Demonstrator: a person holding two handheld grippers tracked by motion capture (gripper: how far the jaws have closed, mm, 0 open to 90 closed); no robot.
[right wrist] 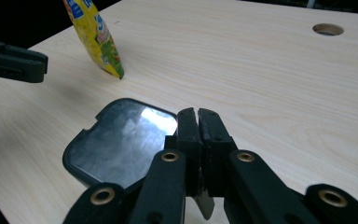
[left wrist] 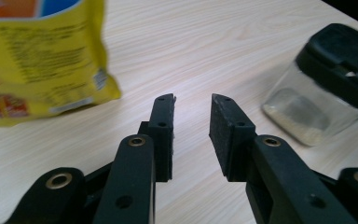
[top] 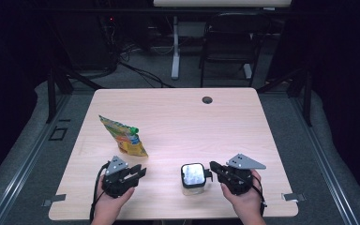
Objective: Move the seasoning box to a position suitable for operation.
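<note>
Right jaws pinched at the lid, left jaws apart over bare wood

Nearest the lens in the right gripper view: right gripper (right wrist: 198, 112), black jaws pressed together, seemingly clamped on a thin tab (right wrist: 204, 205) at the edge of a dark glossy lid (right wrist: 121, 140). Same grip from the high view: right gripper (top: 213, 166) pointing left, tips meeting the tab (top: 208, 174) on the right side of a clear container (top: 193, 177), held from behind by the right hand (top: 243, 199).

Container upright on the table (top: 178, 117), near the front edge, right of centre, pale contents under the lid. From the left gripper view: container (left wrist: 303, 112) off to the right, clear wall below, black lid (left wrist: 340, 60) above, contents blurred.

Left gripper (left wrist: 193, 100) with jaws standing apart, nothing between the pads, only light wood grain underneath. From above: left gripper (top: 139, 172) low over the table, angled to the upper right, gripped by the left hand (top: 110, 201), apart from the container.

Yellow pouch (top: 122, 136) lying flat on the left half of the table, green cap (top: 134, 130) on its right edge, lower corner just beyond the left gripper. Printed side of the pouch (left wrist: 42, 60) close at the upper left of the left gripper view, not touched by the jaws. Pouch corner (right wrist: 98, 37) also far across the wood in the right gripper view, with the left gripper (right wrist: 14, 63) at the left edge.

Round hole (top: 207, 100) near the table's far edge
</note>
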